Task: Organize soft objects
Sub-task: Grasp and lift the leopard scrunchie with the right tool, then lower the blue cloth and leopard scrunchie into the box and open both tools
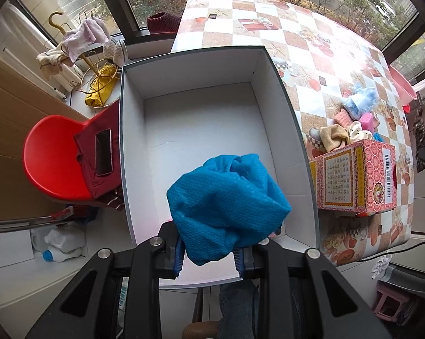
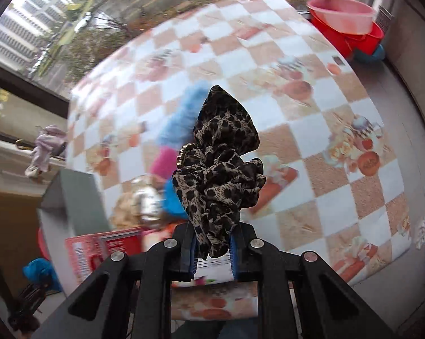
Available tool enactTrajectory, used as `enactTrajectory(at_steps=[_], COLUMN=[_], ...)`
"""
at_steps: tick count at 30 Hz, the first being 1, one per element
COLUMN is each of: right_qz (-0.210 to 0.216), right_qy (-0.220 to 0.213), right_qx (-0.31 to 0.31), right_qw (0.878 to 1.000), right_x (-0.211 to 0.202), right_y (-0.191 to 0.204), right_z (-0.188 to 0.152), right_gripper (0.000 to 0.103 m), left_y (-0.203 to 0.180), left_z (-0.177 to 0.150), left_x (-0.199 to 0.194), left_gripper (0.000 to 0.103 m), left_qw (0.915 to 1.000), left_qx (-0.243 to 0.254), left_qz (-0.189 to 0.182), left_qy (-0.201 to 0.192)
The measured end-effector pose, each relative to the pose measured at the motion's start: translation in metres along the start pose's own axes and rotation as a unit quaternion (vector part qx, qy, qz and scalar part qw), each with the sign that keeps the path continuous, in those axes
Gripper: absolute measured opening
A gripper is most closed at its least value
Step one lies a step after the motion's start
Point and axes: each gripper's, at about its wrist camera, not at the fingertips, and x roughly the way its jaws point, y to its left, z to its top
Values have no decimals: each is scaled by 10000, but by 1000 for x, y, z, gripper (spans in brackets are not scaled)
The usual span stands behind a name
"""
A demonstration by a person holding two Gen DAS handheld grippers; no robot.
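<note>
Left gripper [image 1: 208, 257]: jaws nearly closed, clamped on a bunched blue cloth [image 1: 226, 206]. Cloth bulges out ahead of the blue pads [image 1: 177, 260] and hides the fingertips. Gripper points straight down over the near end of an open white box [image 1: 280, 90]; box interior bare, cloth hangs above it, not touching the floor of the box as far as can be seen.

Right gripper [image 2: 213, 250]: jaws closed tight on a leopard scrunchie [image 2: 220, 163]. Fabric stands up from between the pads and covers the tips. Gripper tilted steeply downward above the checked table [image 2: 325, 192]. No earlier view, so nothing on jaw motion.

Remaining soft things sit in a pile [image 1: 351, 118] on the table to the right of the box, just beyond a pink carton [image 1: 359, 178]. In the right wrist view the same pile is smeared by motion blur; single items cannot be made out. Box corner there is cut off at left.
</note>
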Motion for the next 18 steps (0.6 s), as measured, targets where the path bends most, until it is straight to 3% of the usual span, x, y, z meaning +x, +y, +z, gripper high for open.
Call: enactTrajectory(at_steps=[4, 8, 14, 16, 18], right_qz=[786, 1287, 1354, 1246, 1158], right_qy=[-103, 126, 874, 1087, 1247], right_qx=[-709, -1369, -1963, -2119, -2273], right_qw=[9943, 9821, 9672, 9632, 9589], right_x=[-20, -21, 23, 38, 49], right_y=[99, 180, 241, 252, 260], right_z=[-21, -49, -92, -104, -114], right_gripper=[19, 19, 19, 19, 19], left_y=[10, 20, 30, 32, 33], left_z=[-1, -3, -6, -8, -11], left_x=[-3, -5, -1, 1, 4], left_gripper=[30, 30, 30, 33, 44], left_qw=[9998, 9995, 9989, 9989, 9990], left_qx=[-144, -244, -410, -428, -406], left_qz=[-62, -65, -66, -41, -71], left_qy=[-105, -199, -209, -211, -184])
